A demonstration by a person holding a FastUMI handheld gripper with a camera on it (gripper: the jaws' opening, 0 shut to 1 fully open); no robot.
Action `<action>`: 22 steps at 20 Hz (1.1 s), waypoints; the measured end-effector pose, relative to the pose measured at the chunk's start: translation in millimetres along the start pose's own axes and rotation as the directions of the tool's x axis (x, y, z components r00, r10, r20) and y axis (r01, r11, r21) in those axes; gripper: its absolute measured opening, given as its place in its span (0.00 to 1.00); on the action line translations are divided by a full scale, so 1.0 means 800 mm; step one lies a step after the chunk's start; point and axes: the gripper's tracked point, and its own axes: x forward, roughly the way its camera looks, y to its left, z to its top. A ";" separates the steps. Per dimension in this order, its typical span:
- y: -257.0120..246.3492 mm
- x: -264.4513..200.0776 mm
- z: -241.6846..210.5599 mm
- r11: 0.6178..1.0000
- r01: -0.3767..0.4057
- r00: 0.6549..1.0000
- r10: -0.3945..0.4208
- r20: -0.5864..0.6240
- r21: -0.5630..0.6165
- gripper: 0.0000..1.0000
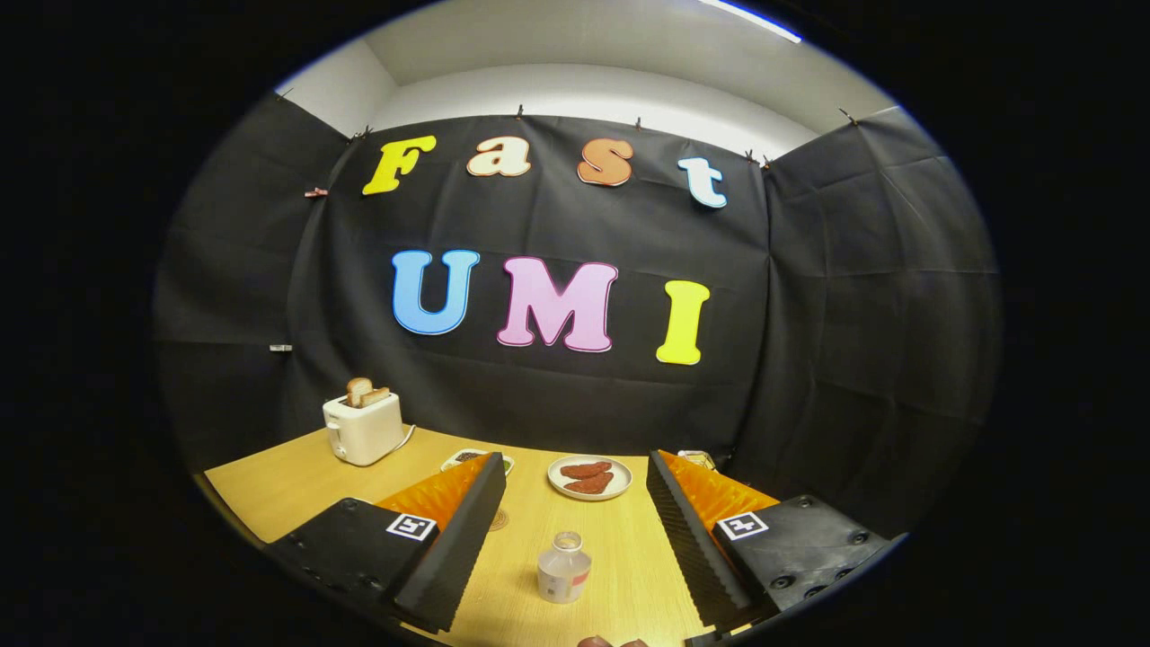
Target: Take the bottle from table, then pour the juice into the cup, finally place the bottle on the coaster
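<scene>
The hand-held gripper (575,530) hangs above the table with its two fingers spread wide and nothing between the pads; each finger has a ribbed inner face and a square printed marker on its flat block.

In the gap between the fingers, touching neither, stands a small clear plastic bottle (564,568). It is upright, squat and round-shouldered, with an open neck and no cap, and a pale label wraps its lower body with a spot of red at one side. The liquid inside cannot be made out.

The light wooden table (287,481) has a smooth, fine-grained top. Just beside the left finger's inner edge a small round brownish disc (499,518) lies flat on the wood, likely the coaster, partly hidden by the finger. Beyond the fingers, near the table's far edge, a round white plate with two reddish-brown patties (589,477) sits flat. To its left a second small white dish (469,458) with something dark on it peeks past the left fingertip. Farther left stands a boxy white toaster holding two slices of toast (363,427), its cord trailing behind.

Creased black cloth (862,314) walls the booth, clipped along the top, under a pale ceiling (575,63).
</scene>
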 end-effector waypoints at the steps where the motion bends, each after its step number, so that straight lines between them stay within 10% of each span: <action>1: 0.001 0.000 0.001 1.000 -0.003 1.000 0.003 0.000 0.002 0.97; 22: -0.009 0.064 -0.129 0.999 -0.011 0.991 0.016 -0.129 0.039 0.97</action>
